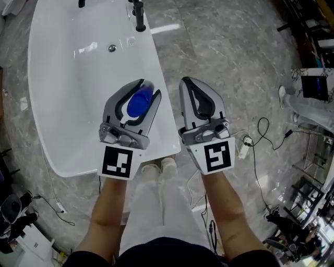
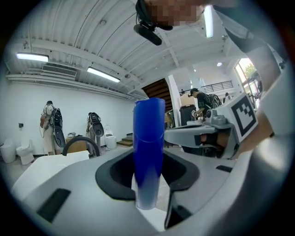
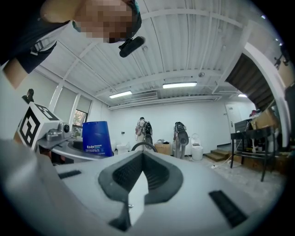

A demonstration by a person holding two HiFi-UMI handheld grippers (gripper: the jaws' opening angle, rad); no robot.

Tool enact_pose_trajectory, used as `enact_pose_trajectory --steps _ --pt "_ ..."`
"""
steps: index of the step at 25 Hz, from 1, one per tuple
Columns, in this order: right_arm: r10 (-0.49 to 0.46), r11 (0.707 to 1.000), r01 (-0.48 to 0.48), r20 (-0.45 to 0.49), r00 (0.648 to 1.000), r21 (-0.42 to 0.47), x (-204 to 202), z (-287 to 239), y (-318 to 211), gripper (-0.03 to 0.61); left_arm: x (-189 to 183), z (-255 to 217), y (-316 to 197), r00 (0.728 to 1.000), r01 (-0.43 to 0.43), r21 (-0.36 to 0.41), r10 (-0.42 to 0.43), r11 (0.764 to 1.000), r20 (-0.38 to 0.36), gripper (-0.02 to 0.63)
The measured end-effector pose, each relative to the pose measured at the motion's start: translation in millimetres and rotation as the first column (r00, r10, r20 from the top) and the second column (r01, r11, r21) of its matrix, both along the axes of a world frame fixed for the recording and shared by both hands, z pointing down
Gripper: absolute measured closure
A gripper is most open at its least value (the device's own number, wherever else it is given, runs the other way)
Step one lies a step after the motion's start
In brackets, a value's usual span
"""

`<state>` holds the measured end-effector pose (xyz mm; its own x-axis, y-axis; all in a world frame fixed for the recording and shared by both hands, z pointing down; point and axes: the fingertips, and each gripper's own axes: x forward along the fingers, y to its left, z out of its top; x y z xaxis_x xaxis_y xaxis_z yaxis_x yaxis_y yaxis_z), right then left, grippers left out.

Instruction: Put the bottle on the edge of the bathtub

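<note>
Bottle (image 1: 139, 102), blue with a pale end, sat clamped between the jaws of the left gripper (image 1: 150, 88), which stood partly apart and pressed on its two sides. In the left gripper view the bottle (image 2: 148, 152) rose straight up through the gap between the dark pads (image 2: 113, 177). From the head view it hung over the right-hand rim of the white bathtub (image 1: 166, 128), with the rim's edge at its 3 o'clock; whether it touched the rim could not be told.

The right gripper (image 1: 189, 83) was just beside the left one, at its 3 o'clock, over the grey stone floor (image 1: 224, 52) and off the tub. Its jaws were closed tip to tip with nothing between them, as the right gripper view showed (image 3: 142, 154). That view caught the bottle (image 3: 97, 138) at about 9 o'clock, its white print facing the camera.

The tub filled the head view from 9 to 12 o'clock. A black faucet (image 1: 139, 15) stood at its far end near 12 o'clock, and a round drain (image 1: 111, 48) lay in the basin at the bottle's 11 o'clock. Each gripper carried a marker cube (image 1: 116, 161) at the wrist end. Black cables (image 1: 261, 133) and a white power strip (image 1: 243, 150) lay on the floor at the right gripper's 4 o'clock.
</note>
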<state>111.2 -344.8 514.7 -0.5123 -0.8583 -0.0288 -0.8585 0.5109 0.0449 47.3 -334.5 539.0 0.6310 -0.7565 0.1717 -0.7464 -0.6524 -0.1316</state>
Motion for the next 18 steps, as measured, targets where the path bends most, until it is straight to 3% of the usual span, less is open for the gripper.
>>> enact_pose_trajectory --steps 7,13,18 --pt "-0.015 0.999 0.014 -0.024 1.0 -0.041 -8 49 -23 0.578 -1 48 -29 0.998 0.004 -0.046 -0.007 0.999 -0.057 0.463" --pt "-0.02 0.997 0.018 -0.024 1.0 -0.08 -9 82 -33 0.578 7 78 -47 1.0 -0.029 -0.023 0.029 0.999 -0.005 0.462" --pt "-0.01 0.994 0.007 -0.024 1.0 -0.106 -3 100 -35 0.578 16 100 -55 0.999 -0.027 -0.045 0.026 0.999 -0.023 0.463"
